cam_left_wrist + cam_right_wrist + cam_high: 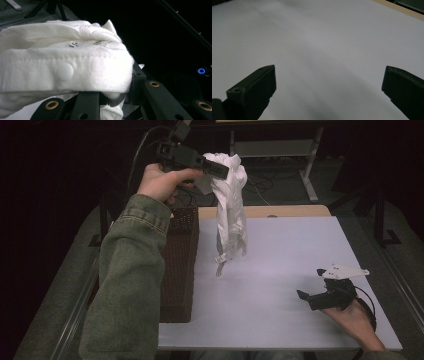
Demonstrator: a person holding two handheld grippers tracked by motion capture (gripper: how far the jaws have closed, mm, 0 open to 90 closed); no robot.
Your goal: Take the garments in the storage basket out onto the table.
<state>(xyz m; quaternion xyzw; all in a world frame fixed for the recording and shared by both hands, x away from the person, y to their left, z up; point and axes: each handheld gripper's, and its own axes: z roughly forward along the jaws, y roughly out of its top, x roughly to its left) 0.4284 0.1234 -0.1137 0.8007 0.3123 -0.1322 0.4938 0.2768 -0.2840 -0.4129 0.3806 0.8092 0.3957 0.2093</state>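
We've got the left gripper (220, 170) clamped on a white garment (230, 215) upper-centre, long axis hanging vertical; right gripper (312, 295), jaws apart & empty, sits lower right, well off its hem.

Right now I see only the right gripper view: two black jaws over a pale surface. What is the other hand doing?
Observer: The left gripper is raised above the table, shut on a white garment that hangs from it.
Operator: Does the cloth touch the table?
Observer: I cannot tell; its lower end hangs close to the surface.
Operator: Anything else there?
Observer: A dark woven basket stands at the table's left edge.
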